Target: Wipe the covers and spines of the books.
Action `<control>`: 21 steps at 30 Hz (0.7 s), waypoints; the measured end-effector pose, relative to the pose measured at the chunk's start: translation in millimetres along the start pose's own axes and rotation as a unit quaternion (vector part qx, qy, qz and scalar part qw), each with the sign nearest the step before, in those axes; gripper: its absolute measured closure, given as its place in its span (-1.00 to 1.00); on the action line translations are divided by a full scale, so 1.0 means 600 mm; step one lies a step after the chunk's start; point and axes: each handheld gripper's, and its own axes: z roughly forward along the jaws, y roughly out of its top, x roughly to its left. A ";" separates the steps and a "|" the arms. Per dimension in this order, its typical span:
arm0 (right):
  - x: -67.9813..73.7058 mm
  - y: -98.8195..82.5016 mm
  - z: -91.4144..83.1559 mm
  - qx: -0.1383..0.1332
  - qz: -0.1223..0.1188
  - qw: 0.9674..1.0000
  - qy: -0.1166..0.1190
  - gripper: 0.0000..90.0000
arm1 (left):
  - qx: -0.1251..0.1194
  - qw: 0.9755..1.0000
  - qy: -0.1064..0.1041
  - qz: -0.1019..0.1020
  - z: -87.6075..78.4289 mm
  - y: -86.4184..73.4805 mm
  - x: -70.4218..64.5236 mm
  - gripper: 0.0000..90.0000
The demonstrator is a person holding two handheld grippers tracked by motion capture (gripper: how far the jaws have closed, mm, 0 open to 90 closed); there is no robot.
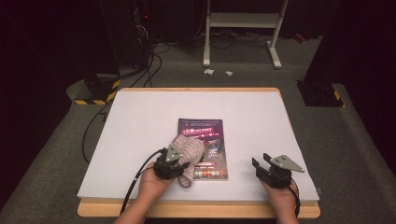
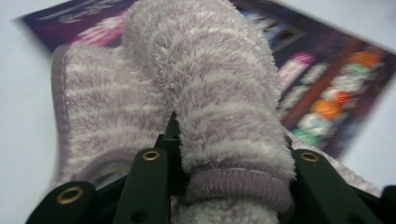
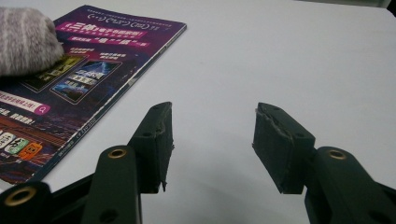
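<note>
Sock in our left jaws, over the magazine

Our left gripper [image 1: 180,161], lower centre-left, has its jaws clamped on the fluffy lilac-and-white striped sock [image 1: 187,151], long axis running up-frame over the purple glossy magazine [image 1: 205,128]; lower right, our right gripper [image 1: 262,164] hangs half-open, empty, over the white bench [image 1: 140,116].

Part of the magazine [image 1: 210,140] is hidden under the fuzzy sock [image 1: 189,151]; its small print is blurred, and the sock [image 2: 210,93] is cut off below.

A magazine [image 1: 203,148] lies on the table [image 1: 140,116]. A sock [image 1: 187,153] rests on its left edge, gripped by the left gripper [image 1: 173,161]. The right gripper [image 1: 262,162] sits well apart, right of the magazine.
</note>
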 end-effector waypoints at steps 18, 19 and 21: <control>-0.001 0.000 -0.001 -0.002 -0.001 1.000 0.004 0.06 | 0.022 1.000 -0.003 0.005 0.073 0.070 -0.010 0.40; -0.001 0.000 -0.001 -0.002 -0.001 1.000 0.004 0.06 | 0.022 1.000 -0.003 0.005 0.073 0.070 -0.010 0.40; -0.001 0.000 0.000 -0.001 0.001 1.000 0.005 0.06 | 0.019 1.000 -0.015 0.007 0.084 0.080 -0.022 0.40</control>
